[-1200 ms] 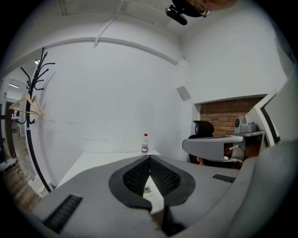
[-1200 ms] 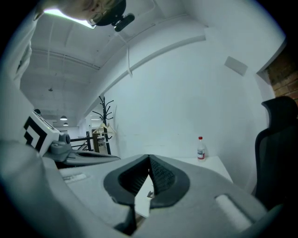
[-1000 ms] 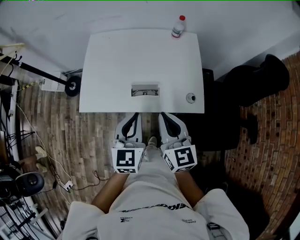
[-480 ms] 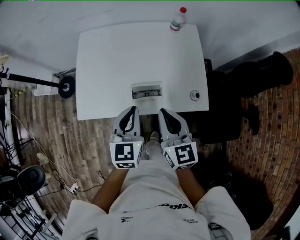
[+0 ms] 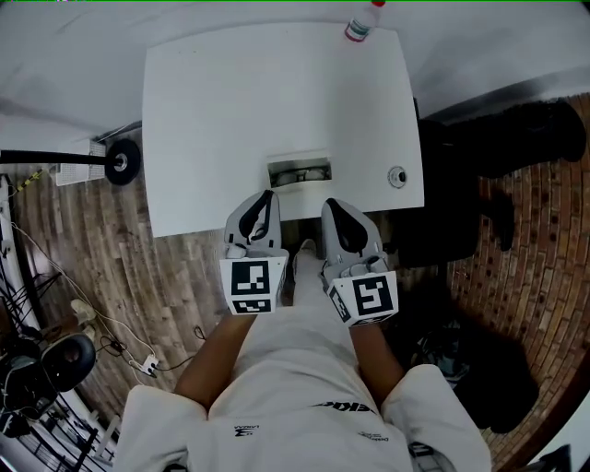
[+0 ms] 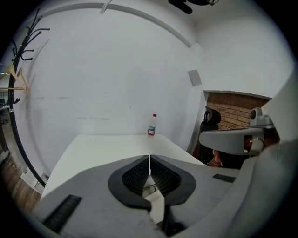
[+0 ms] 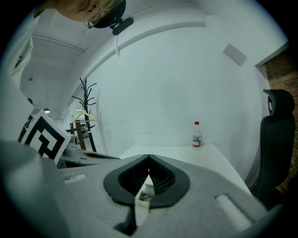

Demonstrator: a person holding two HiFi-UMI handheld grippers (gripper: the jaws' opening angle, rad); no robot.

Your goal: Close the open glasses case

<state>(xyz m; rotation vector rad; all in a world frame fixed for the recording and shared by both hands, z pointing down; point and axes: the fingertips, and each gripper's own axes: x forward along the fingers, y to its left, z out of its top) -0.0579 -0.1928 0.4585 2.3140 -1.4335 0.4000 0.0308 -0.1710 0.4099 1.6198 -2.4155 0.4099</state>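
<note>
An open white glasses case [image 5: 300, 171] with dark glasses inside lies near the front edge of the white table [image 5: 221, 111]. Both grippers hover just short of that edge, pointing at the case. My left gripper [image 5: 266, 197] is shut and empty, a little left of the case. My right gripper [image 5: 331, 204] is also shut and empty, a little right of it. In the left gripper view the jaw tips [image 6: 149, 159] meet, and the case [image 6: 152, 191] shows through the gap below them. The right gripper view shows the same: touching tips [image 7: 148, 163] and the case [image 7: 145, 196] beneath.
A clear bottle with a red cap [image 5: 364, 23] stands at the table's far right corner. A small round object [image 5: 397, 176] sits near the front right corner. A black chair [image 5: 461, 212] stands right of the table. A wheeled stand [image 5: 115, 164] and cables lie to the left.
The view has closed in on the table; the case now lies nearer both grippers. The grippers stay shut and side by side.
</note>
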